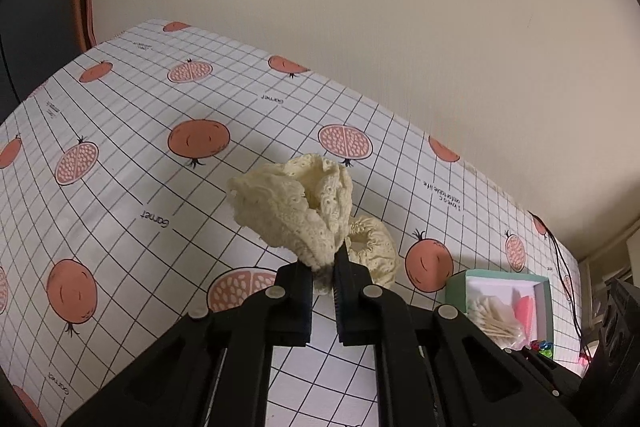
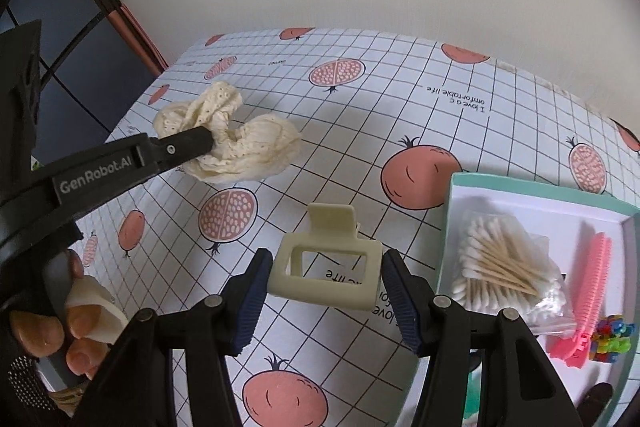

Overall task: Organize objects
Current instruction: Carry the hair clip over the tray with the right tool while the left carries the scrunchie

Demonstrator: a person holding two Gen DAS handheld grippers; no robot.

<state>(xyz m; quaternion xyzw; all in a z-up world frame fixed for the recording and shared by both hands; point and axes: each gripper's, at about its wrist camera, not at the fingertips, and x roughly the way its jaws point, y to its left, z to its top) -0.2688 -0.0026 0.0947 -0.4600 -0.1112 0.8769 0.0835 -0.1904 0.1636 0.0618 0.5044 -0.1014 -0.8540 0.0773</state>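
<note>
My left gripper (image 1: 322, 259) is shut on a cream lace scrunchie (image 1: 292, 203), whose frill rises above the fingertips. A second cream scrunchie (image 1: 372, 255) lies on the tablecloth just behind and to the right. In the right wrist view the left gripper (image 2: 204, 143) comes in from the left, clamped where the two scrunchies (image 2: 256, 147) meet. My right gripper (image 2: 326, 267) is shut on a cream hair claw clip (image 2: 324, 287), with a ribbed pad pressed against each side. The clip sits left of the box.
A mint-edged open box (image 2: 454, 195) at the right holds a bag of cotton swabs (image 2: 500, 267), a pink comb (image 2: 592, 287) and small coloured clips (image 2: 612, 337). A pomegranate-print tablecloth (image 2: 360, 131) covers the table, against a beige wall. A person's hand (image 2: 80, 327) grips the left tool.
</note>
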